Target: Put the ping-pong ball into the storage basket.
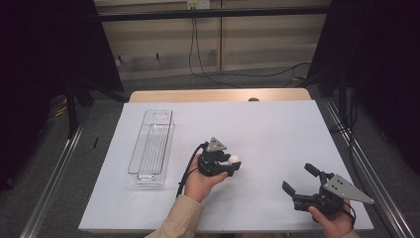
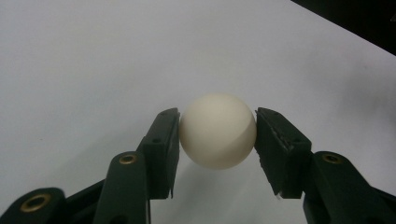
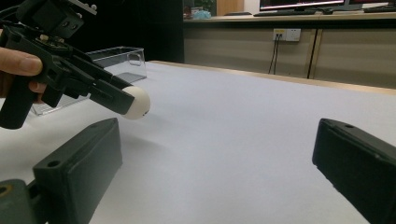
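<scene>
Nearest the person's edge, the right gripper (image 1: 298,180) sat low by the front right corner of the table (image 1: 277,124), its jaws spread wide with nothing between them. White surface lay bare around it and stretched away to the far wooden edge, and the right rim was close beside it. To its left and a little farther in, the left gripper (image 1: 234,164) was held in the left hand (image 1: 200,181), tilted down, its jaws clamped on a ball (image 1: 235,159). In the right gripper view the ball (image 3: 136,101) hung just above the table, with a soft shadow beneath it. Open surface ran ahead of it and to its right. Farther left stood a clear plastic bin (image 1: 152,146), long and narrow, lengthwise toward the far edge and well apart from the ball, close to the table's left side. Beyond the table lay grey floor and a wall with a hanging cable (image 1: 194,44).

The ball (image 2: 217,130) was cream-white, smooth, matte and round, unmarked, pressed at both sides by the black pads (image 2: 164,140).
</scene>
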Demonstrator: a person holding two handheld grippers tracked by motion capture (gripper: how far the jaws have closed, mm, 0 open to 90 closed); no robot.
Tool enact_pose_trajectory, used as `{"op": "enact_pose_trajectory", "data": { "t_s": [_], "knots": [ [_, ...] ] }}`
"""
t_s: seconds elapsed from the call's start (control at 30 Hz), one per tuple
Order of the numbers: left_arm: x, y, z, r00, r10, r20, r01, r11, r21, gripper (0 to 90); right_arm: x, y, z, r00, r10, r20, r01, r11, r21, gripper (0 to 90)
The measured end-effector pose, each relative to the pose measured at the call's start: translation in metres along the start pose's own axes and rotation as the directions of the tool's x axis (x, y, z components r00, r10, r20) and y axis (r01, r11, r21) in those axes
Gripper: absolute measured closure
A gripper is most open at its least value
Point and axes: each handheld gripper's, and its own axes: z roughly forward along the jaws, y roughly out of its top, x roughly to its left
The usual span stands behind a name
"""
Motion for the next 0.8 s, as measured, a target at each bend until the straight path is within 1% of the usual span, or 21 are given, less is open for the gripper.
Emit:
{"op": "enact_pose_trajectory", "data": {
  "t_s": [0.07, 0.1, 0.17, 0.37, 0.57, 0.67, 0.73, 0.8],
  "knots": [
    [0.0003, -0.0002, -0.0002, 1.0, -0.002, 0.002, 0.002, 1.0, -0.003, 50.9, 0.0006, 0.0002, 0.0001, 0.9999, 0.012, 0.006, -0.012, 1.0, 0.002, 0.9],
    [0.0007, -0.0003, -0.0007, 1.0, -0.002, -0.002, 0.002, 1.0, -0.001, 50.9, 0.0003, -0.0001, 0.0004, 1.0, 0.006, -0.002, -0.006, 1.0, 0.004, 0.9],
    [0.0009, -0.0004, -0.0011, 1.0, -0.006, -0.004, 0.006, 1.0, -0.002, 50.9, 0.0001, -0.0003, 0.0004, 1.0, 0.005, 0.001, -0.005, 1.0, 0.005, 0.9],
    [0.0031, -0.0008, -0.0029, 0.9999, -0.001, -0.01, 0.001, 1.0, -0.001, 50.9, -0.0002, -0.0004, 0.0004, 1.0, 0.004, 0.002, -0.004, 1.0, 0.007, 0.9],
    [0.004, -0.0013, -0.0051, 0.9999, -0.009, -0.011, 0.009, 1.0, 0.002, 50.9, -0.0002, -0.0005, 0.0007, 1.0, 0.002, -0.001, -0.002, 1.0, 0.008, 0.9],
    [0.0046, -0.001, -0.0063, 0.9999, -0.007, -0.012, 0.007, 1.0, 0.001, 50.9, -0.0002, -0.0004, 0.0008, 1.0, 0.002, -0.001, -0.002, 1.0, 0.007, 0.9],
    [0.0051, -0.0006, -0.0077, 0.9999, -0.001, -0.013, 0.001, 1.0, 0.008, 50.9, -0.0001, -0.0005, 0.0009, 1.0, 0.003, -0.001, -0.003, 1.0, 0.009, 0.9],
    [0.0055, -0.0004, -0.0083, 0.9998, -0.01, -0.015, 0.01, 0.9999, 0.002, 50.9, 0.0001, -0.0005, 0.001, 1.0, 0.005, -0.001, -0.005, 1.0, 0.01, 0.9]
  ]
}}
